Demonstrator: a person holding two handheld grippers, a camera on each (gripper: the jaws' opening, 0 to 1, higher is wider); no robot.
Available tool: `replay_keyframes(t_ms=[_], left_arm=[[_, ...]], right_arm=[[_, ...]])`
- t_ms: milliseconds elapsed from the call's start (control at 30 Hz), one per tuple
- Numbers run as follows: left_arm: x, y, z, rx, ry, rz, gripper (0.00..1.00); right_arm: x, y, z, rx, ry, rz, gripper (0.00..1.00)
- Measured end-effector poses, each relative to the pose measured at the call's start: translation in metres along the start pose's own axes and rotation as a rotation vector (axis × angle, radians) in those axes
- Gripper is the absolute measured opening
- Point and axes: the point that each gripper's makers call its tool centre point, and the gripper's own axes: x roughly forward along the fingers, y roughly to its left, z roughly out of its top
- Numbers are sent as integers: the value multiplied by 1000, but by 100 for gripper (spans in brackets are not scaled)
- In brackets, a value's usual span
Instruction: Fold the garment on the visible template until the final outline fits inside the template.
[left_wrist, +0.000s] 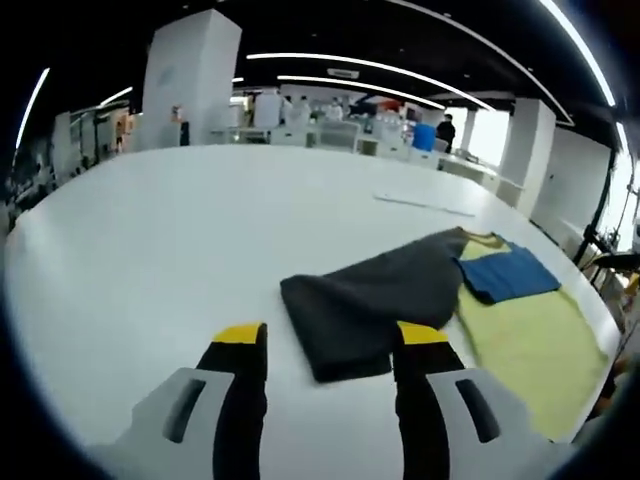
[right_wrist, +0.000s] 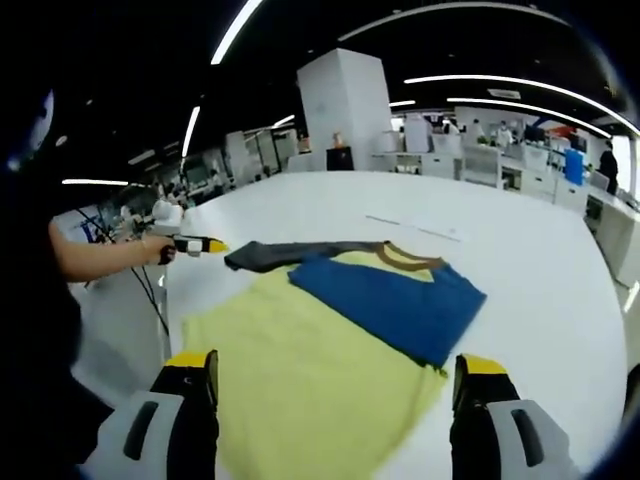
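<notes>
The white counter carries everything, and the garment sits toward one edge of it, well apart from the faint outline further in. That thin pale outline may be the template, though it is too faint to be sure.

The garment is one piece, a soft knit top in three colours: a large yellow body, a blue sleeve folded across it, and a dark grey sleeve stretched out sideways. It looks light and limp, so it will likely sag and drag on the counter rather than hold a shape; a pinch at a hem, cuff or corner should carry better than one in the middle of a panel. The smooth counter probably lets it slide when pulled.

Two grippers are in play. The left gripper hovers low with its fingers apart, one each side of the grey sleeve's end, not closed on it; in the right gripper view it shows small beside that sleeve, held by a hand. The right gripper hangs over the yellow body, fingers wide apart and holding nothing.
</notes>
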Motion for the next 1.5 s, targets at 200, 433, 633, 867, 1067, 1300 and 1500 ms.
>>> replay_keyframes(t_ms=[200, 433, 633, 867, 1067, 1300, 1500], left_arm=[[5, 3, -12, -29, 18, 32, 36], [10, 4, -17, -60, 28, 40, 23], [14, 4, -28, -75, 71, 45, 23], [18, 6, -24, -106, 75, 63, 6], [20, 10, -21, -127, 61, 84, 2], [28, 25, -11, -158, 38, 102, 1], [34, 35, -6, -133, 30, 113, 1]], right_arm=[[-2, 4, -2, 10, -14, -11, 95], [-3, 9, -7, 7, -4, -5, 95], [-7, 10, -7, 11, -13, -14, 96], [-12, 7, -7, 16, -16, -37, 95], [-14, 5, -9, 16, -13, -50, 95], [-15, 5, -11, 18, -9, -58, 95], [-17, 1, -11, 31, -14, -77, 95]])
